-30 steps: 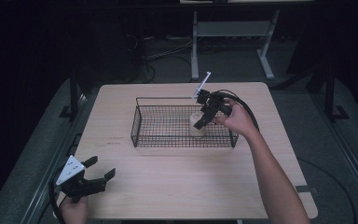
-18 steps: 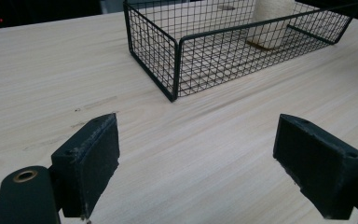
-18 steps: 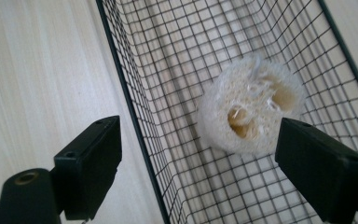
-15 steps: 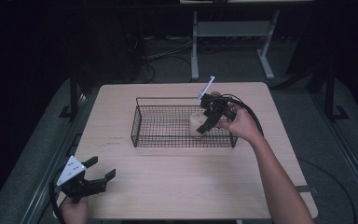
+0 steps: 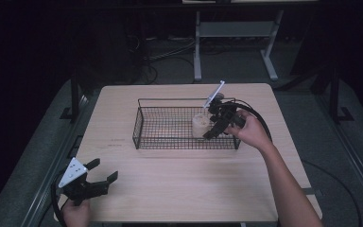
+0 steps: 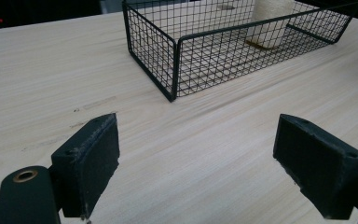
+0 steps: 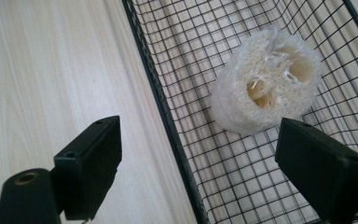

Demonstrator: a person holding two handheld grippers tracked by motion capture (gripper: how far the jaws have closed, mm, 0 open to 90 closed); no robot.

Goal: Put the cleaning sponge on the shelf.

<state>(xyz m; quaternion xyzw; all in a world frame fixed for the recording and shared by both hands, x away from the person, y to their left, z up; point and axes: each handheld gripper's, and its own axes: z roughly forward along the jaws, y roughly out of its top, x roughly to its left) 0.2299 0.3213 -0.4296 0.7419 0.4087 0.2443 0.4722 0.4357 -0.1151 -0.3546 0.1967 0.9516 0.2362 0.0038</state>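
A pale loofah piece [image 5: 200, 126] [image 7: 261, 93] stands inside the black wire basket [image 5: 137, 127] [image 7: 168, 121], near its right end. My right gripper [image 5: 213, 124] [image 7: 198, 140] hovers open over the basket's near right rim. One jaw is above the table and the other above the basket floor, with the loofah just ahead of them and untouched. My left gripper [image 5: 105, 170] [image 6: 196, 140] stays open and empty low over the table's front left corner. In its view the basket [image 6: 175, 60] and the loofah [image 6: 272, 23] lie farther off.
The light wooden table [image 5: 179, 179] is bare around the basket. A grey stand frame [image 5: 231, 33] and cables sit on the dark floor behind the table. The right gripper's cable [image 5: 260, 120] loops over the right hand.
My right gripper has drawn back a little toward the basket's near right rim, away from the loofah, which stays in the basket. The left gripper has not moved.
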